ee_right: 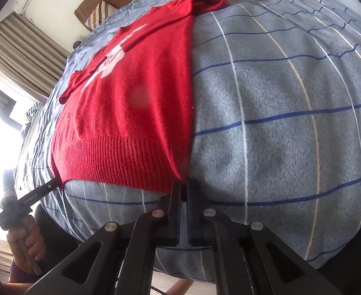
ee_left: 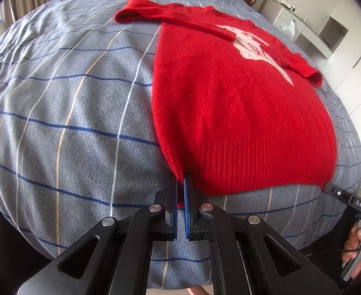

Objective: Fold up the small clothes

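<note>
Sweater first: a red fuzzy knit sweater (ee_left: 229,93) with a white chest motif lies flat on the grey-blue checked bed cover (ee_left: 70,113), sleeves folded across its chest. My left gripper (ee_left: 180,184) has its fingers pinched tight on the ribbed hem corner at 6 o'clock in the left wrist view. My right gripper (ee_right: 184,186) is clamped on the opposite hem corner, also at 6 o'clock. Each pinched corner is mostly hidden between the pads. The motif is blurred and partly covered by a sleeve.
</note>
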Motion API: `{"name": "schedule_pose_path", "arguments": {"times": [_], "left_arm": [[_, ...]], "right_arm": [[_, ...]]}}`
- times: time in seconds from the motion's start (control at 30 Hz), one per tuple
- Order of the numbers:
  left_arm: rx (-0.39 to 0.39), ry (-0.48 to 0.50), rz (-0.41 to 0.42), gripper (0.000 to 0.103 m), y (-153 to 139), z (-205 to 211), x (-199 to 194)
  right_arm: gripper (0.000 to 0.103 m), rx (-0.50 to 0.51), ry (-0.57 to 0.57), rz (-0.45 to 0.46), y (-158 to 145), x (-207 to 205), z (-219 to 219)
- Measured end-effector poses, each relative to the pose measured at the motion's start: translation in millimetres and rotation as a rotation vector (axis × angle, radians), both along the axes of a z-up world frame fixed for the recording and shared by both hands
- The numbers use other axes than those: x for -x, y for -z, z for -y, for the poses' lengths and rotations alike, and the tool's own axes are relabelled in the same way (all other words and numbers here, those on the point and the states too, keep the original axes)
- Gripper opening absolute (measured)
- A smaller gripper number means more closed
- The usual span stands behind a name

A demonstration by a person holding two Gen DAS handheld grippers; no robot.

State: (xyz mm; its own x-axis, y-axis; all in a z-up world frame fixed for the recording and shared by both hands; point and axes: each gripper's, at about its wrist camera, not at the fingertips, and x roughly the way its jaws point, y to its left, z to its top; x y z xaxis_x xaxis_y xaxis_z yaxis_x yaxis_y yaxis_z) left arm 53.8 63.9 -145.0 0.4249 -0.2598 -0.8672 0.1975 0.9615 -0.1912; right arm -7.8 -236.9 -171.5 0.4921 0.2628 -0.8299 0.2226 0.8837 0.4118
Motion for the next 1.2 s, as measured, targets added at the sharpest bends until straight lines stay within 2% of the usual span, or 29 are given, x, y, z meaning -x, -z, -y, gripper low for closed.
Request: {"name": "schedule_pose_path", "arguments": {"times": [0.2, 0.27, 0.3, 0.33, 0.4, 0.47, 0.53, 0.6, 0.67, 0.73, 0.87, 0.93, 1.0, 1.03, 1.07, 1.1, 1.13, 1.2], "left_arm": [[-0.020, 0.002, 0.010, 0.003, -0.1, 2.3, 2.5], [-0.023, -0.009, 0.012, 0.008, -1.9, 1.7, 3.9], [-0.022, -0.017, 0.011, 0.013, -4.2, 0.1, 5.9], [-0.030, -0.031, 0.009, 0.021, -7.6, -2.9, 8.8], [-0.076, -0.085, 0.037, 0.069, -19.2, -13.0, 16.1], [-0.115, -0.171, 0.137, 0.082, -37.5, -30.9, 27.1], [-0.108, -0.242, 0.206, 0.086, -51.3, -48.7, 29.2], [-0.064, -0.302, 0.237, 0.086, -57.8, -61.9, 22.5], [-0.031, -0.343, 0.247, 0.087, -56.7, -68.2, 11.6], [-0.048, -0.391, 0.291, 0.087, -51.9, -68.3, 6.8], [-0.196, -0.483, 0.376, 0.087, -32.9, -68.9, 16.0], [-0.251, -0.479, 0.342, 0.087, -23.9, -72.3, 15.5], [-0.215, -0.479, 0.306, 0.087, -20.6, -79.3, 12.7], [-0.193, -0.483, 0.302, 0.087, -19.9, -81.4, 12.8], [-0.187, -0.484, 0.296, 0.087, -18.8, -82.0, 11.6], [-0.194, -0.479, 0.290, 0.087, -17.5, -80.6, 10.8], [-0.204, -0.473, 0.286, 0.087, -15.9, -79.0, 9.7], [-0.212, -0.461, 0.277, 0.087, -13.0, -76.1, 7.8]], "right_arm": [[0.003, 0.010, 0.000, 0.012, 2.7, 1.0, 0.8], [0.004, 0.014, -0.005, 0.013, 1.2, 2.4, 0.9], [0.005, 0.015, -0.009, 0.012, -0.9, 4.5, 0.9], [0.015, 0.008, -0.017, 0.006, -3.0, 7.6, 2.4], [0.029, 0.018, -0.042, -0.038, -12.0, 12.3, 6.8], [0.034, 0.076, -0.069, -0.028, -36.3, 18.2, 13.8], [0.036, 0.196, -0.093, 0.012, -69.1, 12.9, 17.6], [0.047, 0.298, -0.130, 0.091, -105.0, -6.6, 17.3], [0.064, 0.369, -0.179, 0.185, -131.6, -39.5, 7.5], [0.069, 0.433, -0.257, 0.263, -141.9, -81.6, -10.6], [0.069, 0.469, -0.424, 0.306, -121.6, -176.5, -58.2], [0.069, 0.518, -0.477, 0.277, -95.7, -213.7, -78.3], [0.068, 0.522, -0.485, 0.223, -65.8, -240.8, -88.1], [0.063, 0.512, -0.481, 0.184, -50.2, -251.6, -88.5], [0.044, 0.500, -0.465, 0.147, -37.9, -257.7, -85.0], [0.034, 0.474, -0.430, 0.135, -31.7, -259.8, -78.2], [0.009, 0.447, -0.386, 0.149, -34.2, -257.8, -68.1], [0.005, 0.390, -0.301, 0.186, -51.0, -246.6, -40.6]]}}
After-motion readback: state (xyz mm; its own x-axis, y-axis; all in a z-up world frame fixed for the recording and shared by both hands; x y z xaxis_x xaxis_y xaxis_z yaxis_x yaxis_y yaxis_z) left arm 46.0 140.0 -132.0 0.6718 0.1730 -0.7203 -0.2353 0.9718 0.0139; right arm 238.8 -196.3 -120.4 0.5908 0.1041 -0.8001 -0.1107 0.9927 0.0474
